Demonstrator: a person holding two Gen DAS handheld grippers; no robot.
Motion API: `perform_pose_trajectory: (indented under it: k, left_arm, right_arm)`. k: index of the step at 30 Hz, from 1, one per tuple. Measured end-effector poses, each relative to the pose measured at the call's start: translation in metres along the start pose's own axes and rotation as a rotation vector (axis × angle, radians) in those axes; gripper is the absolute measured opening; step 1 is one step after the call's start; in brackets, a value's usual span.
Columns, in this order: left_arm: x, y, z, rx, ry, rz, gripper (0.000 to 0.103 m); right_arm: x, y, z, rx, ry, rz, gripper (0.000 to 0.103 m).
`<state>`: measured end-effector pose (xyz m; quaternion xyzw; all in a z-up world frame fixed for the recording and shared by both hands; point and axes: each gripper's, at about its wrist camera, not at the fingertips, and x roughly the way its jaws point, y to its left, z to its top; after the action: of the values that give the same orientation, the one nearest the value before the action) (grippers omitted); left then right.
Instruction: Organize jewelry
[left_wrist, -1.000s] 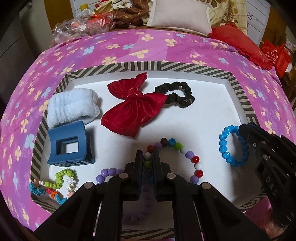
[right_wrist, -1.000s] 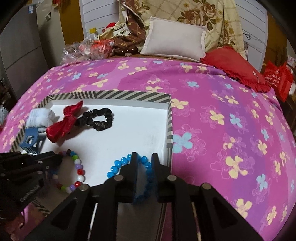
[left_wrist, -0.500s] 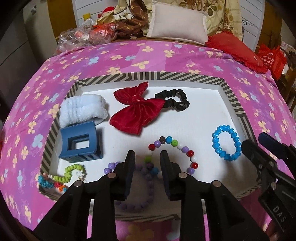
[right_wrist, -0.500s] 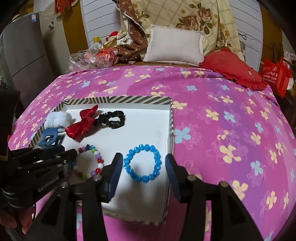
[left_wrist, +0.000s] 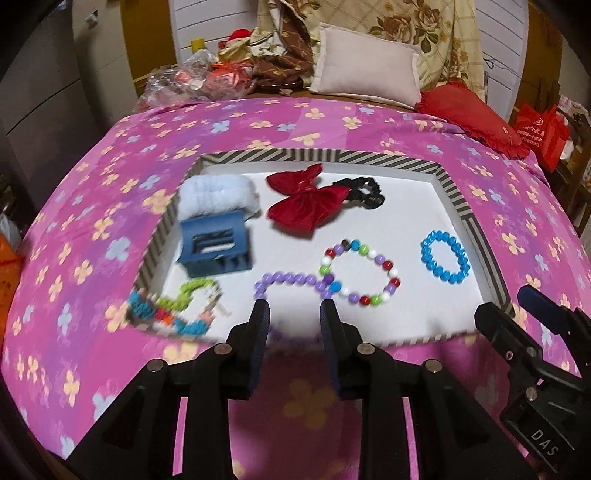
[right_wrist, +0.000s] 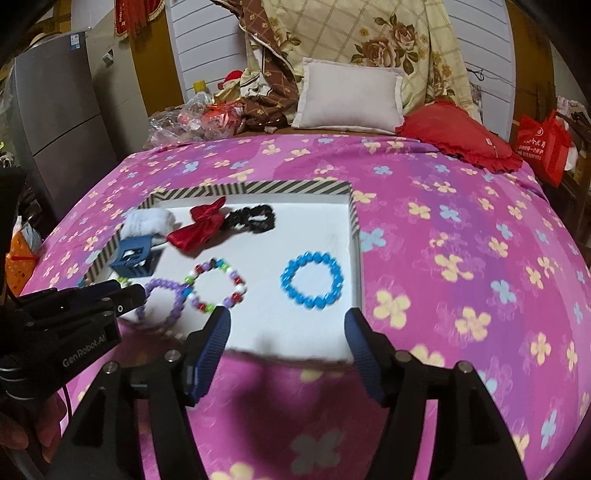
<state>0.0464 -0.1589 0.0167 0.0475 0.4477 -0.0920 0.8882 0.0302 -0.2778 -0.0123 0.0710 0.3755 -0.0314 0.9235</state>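
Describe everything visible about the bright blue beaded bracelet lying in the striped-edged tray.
The bright blue beaded bracelet is a closed ring of glossy, rounded, plastic-looking beads in one colour. It lies flat on the white floor of the striped-edged tray, near the right wall, apart from the multicoloured bead bracelet to its left. Nothing touches it. The right gripper hangs open on the near side of it, jaws spread wide and empty.

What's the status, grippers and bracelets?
Left hand-held gripper open, empty; right hand-held gripper open, empty. Blue bracelet, mixed-bead bracelet and purple bracelet in tray. Nothing blocking.
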Motion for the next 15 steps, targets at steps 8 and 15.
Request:
perform_pose_trajectory:
  k: [8, 15]
  left_arm:
    - [-0.027, 0.028, -0.021, -0.061, -0.024, 0.017, 0.033]
    - [-0.058, 0.045, -0.03, -0.077, -0.093, 0.056, 0.033]
  right_arm:
    - [-0.015, 0.025, -0.011, -0.001, 0.006, 0.017, 0.072]
    - [-0.028, 0.043, -0.015, 0.008, -0.003, 0.031, 0.077]
